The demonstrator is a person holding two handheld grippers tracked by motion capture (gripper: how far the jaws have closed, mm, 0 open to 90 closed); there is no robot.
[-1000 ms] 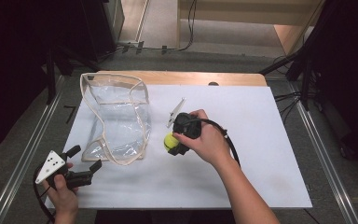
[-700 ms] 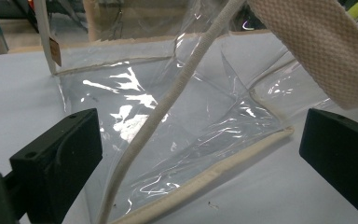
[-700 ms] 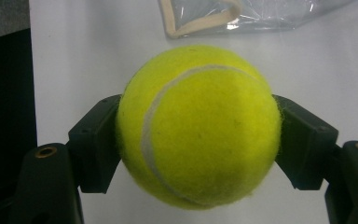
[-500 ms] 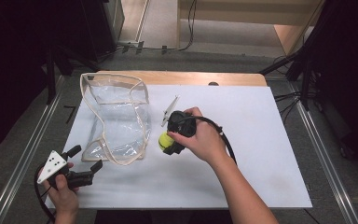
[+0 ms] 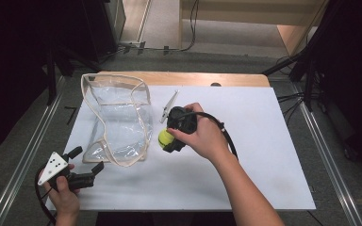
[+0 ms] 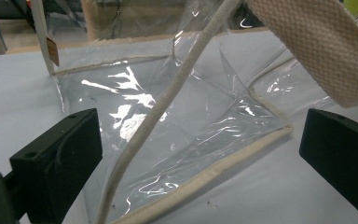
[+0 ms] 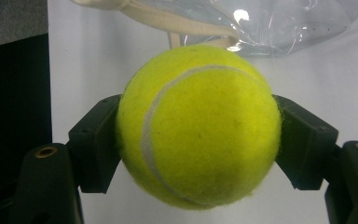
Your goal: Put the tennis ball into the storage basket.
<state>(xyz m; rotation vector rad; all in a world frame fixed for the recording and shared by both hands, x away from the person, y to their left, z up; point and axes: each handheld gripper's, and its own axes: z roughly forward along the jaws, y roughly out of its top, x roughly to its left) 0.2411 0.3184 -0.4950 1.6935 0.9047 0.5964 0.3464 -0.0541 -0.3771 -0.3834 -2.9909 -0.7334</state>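
Tennis ball (image 7: 199,126) is clamped between the jaws of my right gripper (image 5: 172,139), which has carried it closer to the clear bag (image 5: 118,120) just ahead. Left gripper (image 5: 86,170) waits released at the bag's corner; I judge insertion comes next.

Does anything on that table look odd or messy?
Nothing spilled or broken. The clear bag lies slumped and crumpled on the table, and the right tool holds a tennis ball.
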